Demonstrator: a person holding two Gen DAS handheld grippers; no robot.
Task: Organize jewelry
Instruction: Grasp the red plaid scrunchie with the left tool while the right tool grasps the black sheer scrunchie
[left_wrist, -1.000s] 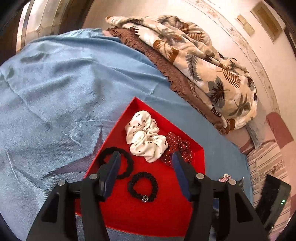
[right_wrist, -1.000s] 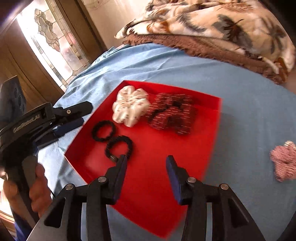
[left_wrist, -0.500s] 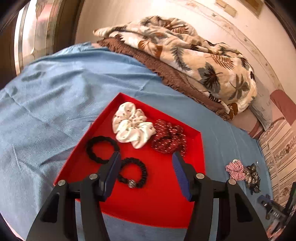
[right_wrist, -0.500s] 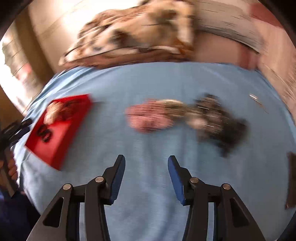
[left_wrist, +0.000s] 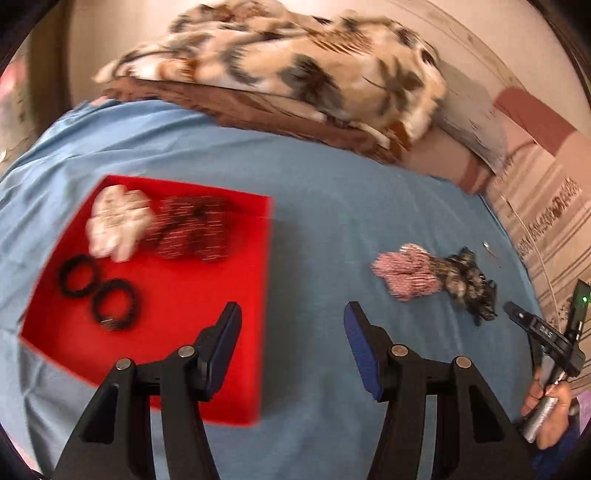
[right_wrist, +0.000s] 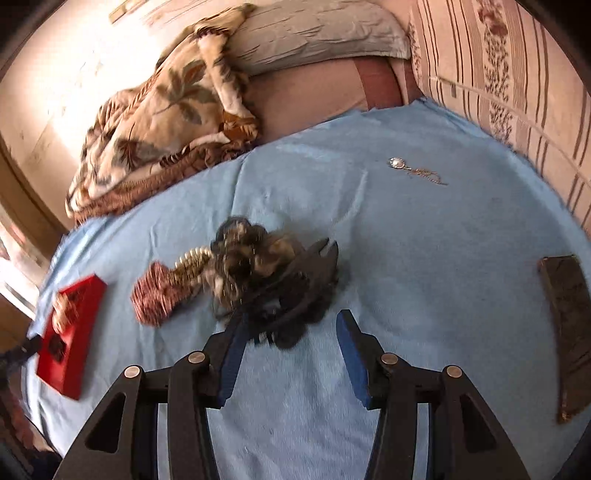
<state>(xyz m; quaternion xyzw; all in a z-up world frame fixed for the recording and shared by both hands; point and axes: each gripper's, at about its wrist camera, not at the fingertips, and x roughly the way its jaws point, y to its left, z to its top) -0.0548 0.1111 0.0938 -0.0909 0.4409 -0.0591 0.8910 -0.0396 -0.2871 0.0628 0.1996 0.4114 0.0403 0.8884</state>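
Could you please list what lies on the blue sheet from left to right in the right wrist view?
Red tray → pink scrunchie → dark scrunchie → pendant chain → dark flat case.

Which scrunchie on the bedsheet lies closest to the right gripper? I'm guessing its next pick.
The dark scrunchie, just ahead of the open right gripper. The pink checked scrunchie lies farther left, toward the red tray.

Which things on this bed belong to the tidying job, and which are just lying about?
Part of the job:
red tray
pink scrunchie
dark scrunchie
black hair claw
pearl pendant chain
right tongs

Just lying about:
leaf-print blanket
grey pillow
dark flat object
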